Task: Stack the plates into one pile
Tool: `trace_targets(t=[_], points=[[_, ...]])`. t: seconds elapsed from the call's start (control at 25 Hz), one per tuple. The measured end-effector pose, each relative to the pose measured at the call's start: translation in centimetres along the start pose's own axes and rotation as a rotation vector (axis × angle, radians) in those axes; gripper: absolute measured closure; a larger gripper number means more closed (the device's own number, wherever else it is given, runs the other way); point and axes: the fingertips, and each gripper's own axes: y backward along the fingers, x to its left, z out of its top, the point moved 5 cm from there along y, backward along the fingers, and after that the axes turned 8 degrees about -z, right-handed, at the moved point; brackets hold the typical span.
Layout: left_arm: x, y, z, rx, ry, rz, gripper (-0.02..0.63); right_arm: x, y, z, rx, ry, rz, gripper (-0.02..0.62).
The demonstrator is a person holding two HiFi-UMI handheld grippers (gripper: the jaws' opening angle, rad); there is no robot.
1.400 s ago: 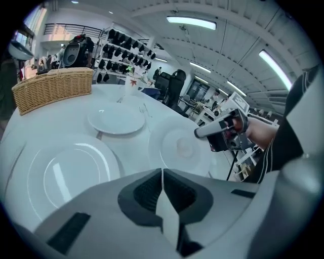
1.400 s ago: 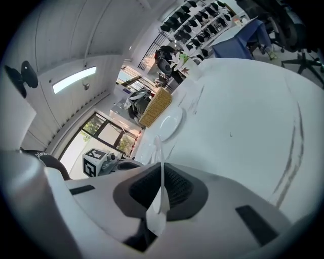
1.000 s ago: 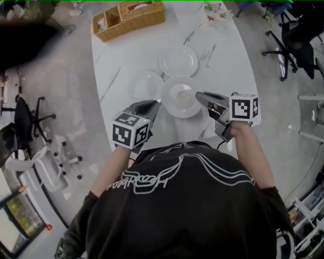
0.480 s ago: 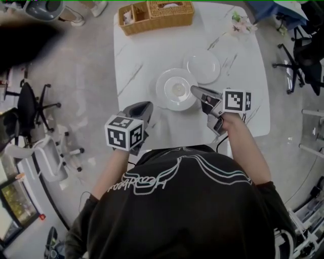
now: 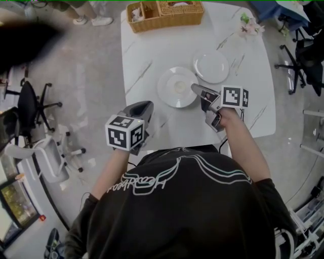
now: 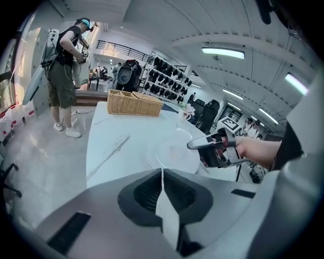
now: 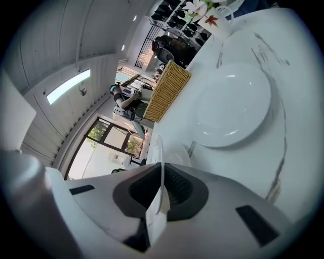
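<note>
A large white plate (image 5: 174,86) with a raised centre lies mid-table, also seen in the left gripper view (image 6: 169,152). My right gripper (image 5: 194,89) is shut on its right rim; the rim runs edge-on out of the jaws in the right gripper view (image 7: 155,146). A second white plate (image 5: 211,66) lies flat to the far right, apart from it (image 7: 230,103). My left gripper (image 5: 147,107) hovers over the table's near left part, shut and holding nothing, a hand's width from the large plate. The small plate seen earlier is hidden.
On the white marble table (image 5: 152,45), a wicker basket (image 5: 167,12) stands at the far edge and a flower vase (image 5: 249,24) at the far right corner. Office chairs (image 5: 30,106) stand on the floor at the left. A person (image 6: 63,76) stands beyond the table.
My right gripper has carried the large plate to the left, onto the spot where the small plate lay; that small plate no longer shows. My left gripper has drawn back from there.
</note>
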Motion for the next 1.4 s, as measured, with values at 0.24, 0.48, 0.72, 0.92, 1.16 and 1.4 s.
trace_targets(t=[0.24, 0.48, 0.72, 0.92, 1.16, 1.4], points=[[0.4, -0.1, -0.4, 0.003, -0.025, -0.025, 0.574, 0.4, -0.3, -0.1, -0.034, 0.116, -0.042, 0.525], [0.2, -0.5, -0.3, 0.008, -0.045, -0.043, 0.574, 1.2, -1.0, -1.3, 0.053, 0.479, -0.149, 0.346], [0.3, -0.3, -0.4, 0.002, -0.052, -0.045, 0.574, 2.2, -1.5, -2.5, 0.094, 0.844, -0.272, 0.299], [0.2, -0.3, -0.4, 0.005, -0.057, -0.043, 0.574, 2.4, -1.5, -2.8, 0.087, 0.943, -0.322, 0.289], [0.0, -0.7, 0.1, 0.014, -0.066, -0.039, 0.574, 2.4, -0.9, -2.5, 0.049, 0.960, -0.331, 0.278], [-0.5, -1.5, 1.4, 0.015, -0.081, -0.045, 0.574, 2.9, -0.2, -1.6, 0.016, 0.933, -0.291, 0.278]])
